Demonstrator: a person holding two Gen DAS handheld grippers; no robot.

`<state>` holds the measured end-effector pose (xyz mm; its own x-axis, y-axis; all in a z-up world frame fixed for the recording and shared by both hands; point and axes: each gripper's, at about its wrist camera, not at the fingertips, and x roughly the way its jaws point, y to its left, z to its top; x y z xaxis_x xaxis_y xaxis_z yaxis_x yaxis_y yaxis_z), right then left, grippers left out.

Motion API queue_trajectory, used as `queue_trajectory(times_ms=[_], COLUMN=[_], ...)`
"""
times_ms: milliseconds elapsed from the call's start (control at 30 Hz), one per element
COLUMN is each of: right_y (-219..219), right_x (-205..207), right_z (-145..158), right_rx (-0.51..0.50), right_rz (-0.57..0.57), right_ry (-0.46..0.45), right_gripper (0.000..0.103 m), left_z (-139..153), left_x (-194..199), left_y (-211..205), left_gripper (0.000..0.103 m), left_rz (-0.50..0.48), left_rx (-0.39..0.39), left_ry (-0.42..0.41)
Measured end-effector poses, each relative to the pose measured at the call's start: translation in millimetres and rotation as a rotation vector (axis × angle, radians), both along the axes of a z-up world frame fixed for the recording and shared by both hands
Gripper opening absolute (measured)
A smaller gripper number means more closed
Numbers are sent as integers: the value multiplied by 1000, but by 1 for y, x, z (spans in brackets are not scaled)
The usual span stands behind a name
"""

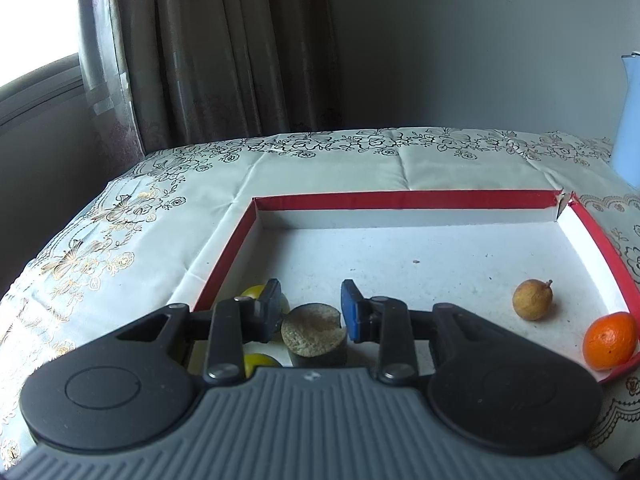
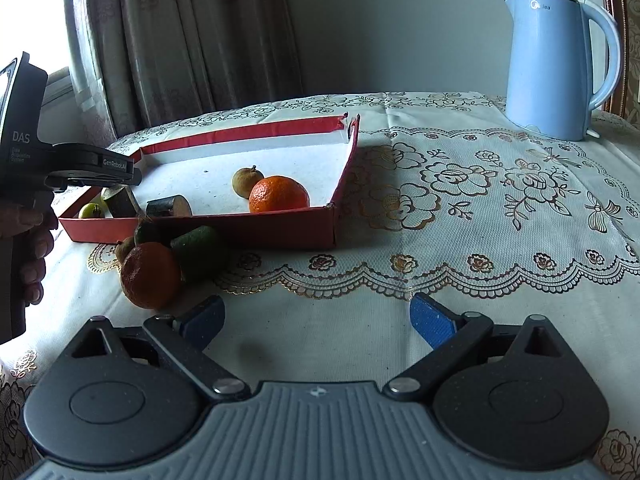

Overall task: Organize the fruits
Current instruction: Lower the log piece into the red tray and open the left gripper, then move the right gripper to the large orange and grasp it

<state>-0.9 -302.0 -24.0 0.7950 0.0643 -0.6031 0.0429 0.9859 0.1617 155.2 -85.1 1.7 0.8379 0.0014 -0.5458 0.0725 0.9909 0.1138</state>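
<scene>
A red-rimmed white tray (image 1: pixel 400 197) (image 2: pixel 240 228) lies on the tablecloth. In it are an orange (image 1: pixel 609 341) (image 2: pixel 279 195), a brown longan (image 1: pixel 533 299) (image 2: pixel 245 181), two yellow-green fruits (image 1: pixel 256 363) (image 2: pixel 90 211) and dark cut cane pieces (image 1: pixel 314 334) (image 2: pixel 168 206). My left gripper (image 1: pixel 311 309) hovers over the tray's near left corner, its jaws either side of a cane piece (image 2: pixel 120 200) with gaps showing. My right gripper (image 2: pixel 316 320) is open and empty above the cloth. An orange (image 2: pixel 150 274), an avocado (image 2: pixel 200 250) and small fruits (image 2: pixel 125 246) lie outside the tray's front wall.
A light blue electric kettle (image 2: pixel 556 64) (image 1: pixel 630 120) stands at the back right of the table. A curtain (image 1: pixel 208 48) and window are behind the table's far left edge. The person's hand (image 2: pixel 34 240) holds the left gripper's handle.
</scene>
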Motion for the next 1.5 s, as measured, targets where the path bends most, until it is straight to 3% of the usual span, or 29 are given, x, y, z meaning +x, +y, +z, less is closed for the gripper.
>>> queue_trajectory(times_ms=[167,367,567,633,667,700,733,767,900,1033,1233,1400,1500], right_y=[-2,-2,-2,-2,-2,-2,-3,-3,-5,-5,-5,14,39], right_x=[0,0,0,0,0,0,-1,-1,-1,-1,-3,-21,-21], right_z=[0,0,0,1,1,1,1,1,2,2,2,13,19], right_rx=[17,13,14,18,20,23,28,31,41,40,46,-29,-88], right_rz=[-3,-3,-3,-4,-4,-4,-5,-5,-6,-6,0,116,189], right_ry=[-5,-3,-4,-5,-6,-7,-9,-10,-13,-12,-21,-168,-201], right_gripper=[101,101,101,101,101,101,101,101,101,101,100,100,100], left_z=[1,6,5,7,9,13,17,20,34,30,8,-14,-24], left_x=[-2,-3,-1,-3,-4,-8,-13,-18,-32,-61,-110,-127,-124], left_y=[5,11,16,23,27,32,38,44,69,90,103,100,95], left_gripper=[29,14,10,18,43,83,97,103,103,103,103,103,103], left_rz=[-8,-36,-111,-131,-122,-102,-78,-59,-38,12,71,66,61], left_rx=[-8,-30,-115,-157,-166,-172,-179,-189,-249,-241,-158,-97,-63], left_ry=[-8,-13,7,9,7,-7,-41,-79,-90,-83,-94,-81,-45])
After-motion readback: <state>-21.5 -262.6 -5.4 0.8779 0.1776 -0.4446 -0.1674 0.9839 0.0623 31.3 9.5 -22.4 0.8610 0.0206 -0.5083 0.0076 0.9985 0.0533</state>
